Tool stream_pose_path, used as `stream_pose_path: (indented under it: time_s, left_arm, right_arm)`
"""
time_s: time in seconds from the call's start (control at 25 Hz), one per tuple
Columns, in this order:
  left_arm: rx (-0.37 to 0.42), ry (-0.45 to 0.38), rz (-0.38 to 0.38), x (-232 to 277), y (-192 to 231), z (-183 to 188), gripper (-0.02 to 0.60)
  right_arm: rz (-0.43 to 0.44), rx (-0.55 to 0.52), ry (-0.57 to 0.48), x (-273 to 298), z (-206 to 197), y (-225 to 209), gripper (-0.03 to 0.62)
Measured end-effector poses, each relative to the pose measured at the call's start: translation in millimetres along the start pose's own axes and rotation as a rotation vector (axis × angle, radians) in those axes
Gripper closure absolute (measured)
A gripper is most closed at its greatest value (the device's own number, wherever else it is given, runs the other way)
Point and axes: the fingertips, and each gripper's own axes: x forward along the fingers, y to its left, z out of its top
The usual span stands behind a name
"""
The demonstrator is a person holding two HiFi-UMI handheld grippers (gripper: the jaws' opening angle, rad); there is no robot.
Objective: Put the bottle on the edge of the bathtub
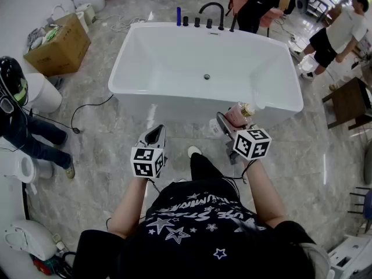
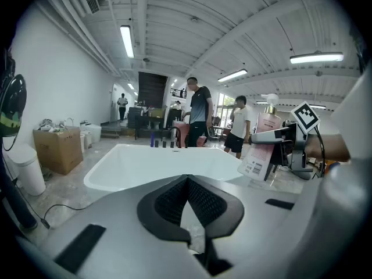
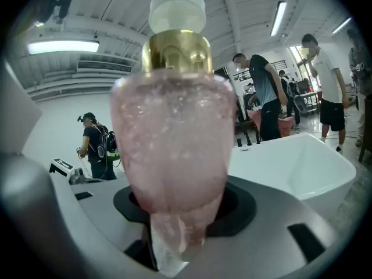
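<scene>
A pink bottle (image 1: 238, 114) with a gold collar and a pale cap stands upright in my right gripper (image 1: 231, 121), whose jaws are shut on its lower body. The bottle (image 3: 174, 144) fills the right gripper view. It hangs in the air just before the near right rim of the white bathtub (image 1: 192, 99). My left gripper (image 1: 156, 133) hovers to the left of it, jaws shut with nothing in them, pointing at the bathtub (image 2: 145, 164). In the left gripper view the bottle (image 2: 264, 135) shows at the right, labelled side facing me.
A black faucet (image 1: 212, 10) and a blue bottle (image 1: 178, 15) stand on the tub's far rim. A cardboard box (image 1: 55, 45) sits at the back left. People stand behind the tub and at the left (image 1: 17, 121). A cable (image 1: 87, 112) lies on the marble floor.
</scene>
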Motion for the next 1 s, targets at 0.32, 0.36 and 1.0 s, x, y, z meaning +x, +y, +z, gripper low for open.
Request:
stream_pose_path:
  time_s: [0.32,0.36,1.0]
  left_arm:
    - [-0.039,-0.012,0.028,-2.9,22.9,-6.9,0.568]
    - [-0.051,-0.004,0.033,-5.4,27.4,-10.9,0.568]
    - [-0.108,0.045,0.094,44.3,108.2,-0.2,0.567]
  right_arm:
    - [0.022,0.009,0.041,22.2,-19.1,20.3,0.372]
    - [0.022,0.015,0.053,25.6,-23.1,22.0,0.372]
    - [0.022,0.071,0.087,129.2,-4.7,-9.6,0.370]
